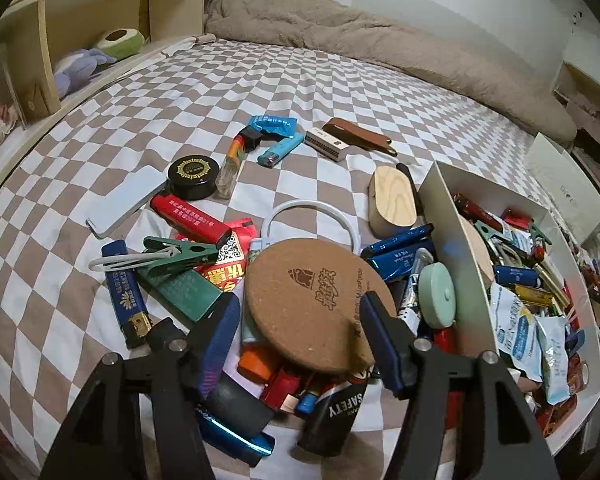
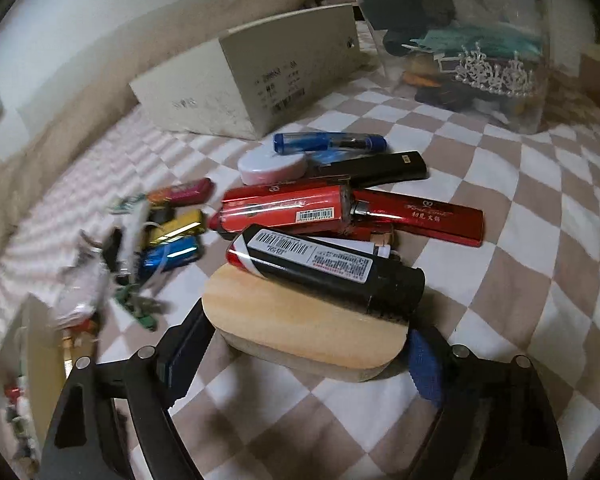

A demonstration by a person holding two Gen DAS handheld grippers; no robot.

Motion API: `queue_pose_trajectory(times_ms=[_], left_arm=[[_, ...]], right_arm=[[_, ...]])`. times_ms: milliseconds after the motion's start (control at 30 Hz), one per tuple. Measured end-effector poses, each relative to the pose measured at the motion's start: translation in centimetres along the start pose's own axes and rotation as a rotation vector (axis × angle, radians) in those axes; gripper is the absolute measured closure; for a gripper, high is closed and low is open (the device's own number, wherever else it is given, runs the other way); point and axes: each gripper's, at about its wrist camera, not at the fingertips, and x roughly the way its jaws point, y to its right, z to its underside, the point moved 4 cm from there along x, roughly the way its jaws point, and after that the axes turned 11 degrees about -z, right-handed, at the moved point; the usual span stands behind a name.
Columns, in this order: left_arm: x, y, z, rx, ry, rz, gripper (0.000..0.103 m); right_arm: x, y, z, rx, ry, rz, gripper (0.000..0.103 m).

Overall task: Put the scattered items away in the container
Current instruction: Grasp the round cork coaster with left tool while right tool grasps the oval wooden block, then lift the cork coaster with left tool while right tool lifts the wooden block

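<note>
The left claw [image 1: 300,320] sits around a cork mat [image 1: 316,304], one pad touching its edge (the other stands off). The right claw [image 2: 300,348] is wide around a wood block [image 2: 300,320]; I cannot tell if it grips. The white box [image 1: 444,240] stands just right of the mat on a checked bed [image 1: 260,80], junk piled beside it. A fuzzy blanket [image 1: 340,28] lies far behind the box, by the wall.

bedsheet [image 1: 300,92]: brown-white checks | coaster [image 1: 316,300]: cork brown | clip [image 1: 176,258]: green | box [image 1: 448,240]: white
</note>
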Motion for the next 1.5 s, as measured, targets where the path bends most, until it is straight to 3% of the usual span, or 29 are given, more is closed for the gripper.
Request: queue_pose_trajectory(times_ms=[233, 333, 400, 467, 633, 833, 1033, 1167, 1300, 1500], left_arm=[[-0.9, -0.9, -0.5, -0.031, 0.027, 0.008, 0.032], [-1.1, -0.9, -0.6, -0.030, 0.033, 0.014, 0.032], [-1.1, -0.8, -0.5, -0.026, 0.035, 0.015, 0.023], [-0.9, -0.4, -0.3, -0.016, 0.036, 0.016, 0.017], [-0.5, 1.4, -0.2, 0.040, 0.040, 0.045, 0.017], [0.0, 3.9, 0.3, 0.213, 0.064, -0.004, 0.010], [0.1, 3.5, 1.3, 0.316, 0.055, -0.062, 0.010], [0.7, 2.4, 1.4, 0.304, 0.038, -0.108, 0.010], [1.3, 1.4, 0.9, 0.240, 0.012, -0.093, 0.010], [1.9, 1.8, 0.7, 0.222, -0.002, -0.084, 0.004]], right_arm=[[-2.9, -0.6, 2.3, -0.081, -0.058, -0.274, 0.016], [-3.9, -1.1, 3.7, -0.149, -0.102, -0.328, 0.016], [-4.8, -1.5, 4.9, -0.211, -0.136, -0.354, 0.016], [-5.2, -1.7, 5.7, -0.267, -0.157, -0.360, 0.016], [-5.5, -2.1, 7.4, -0.374, -0.156, -0.339, 0.015], [-5.4, -1.7, 7.3, -0.353, -0.139, -0.351, 0.015], [-5.4, -1.6, 7.4, -0.358, -0.135, -0.352, 0.015], [-5.3, -1.7, 7.5, -0.366, -0.131, -0.346, 0.014], [-5.3, -1.7, 7.5, -0.366, -0.130, -0.345, 0.014], [-5.2, -1.9, 7.5, -0.371, -0.124, -0.337, 0.013]])
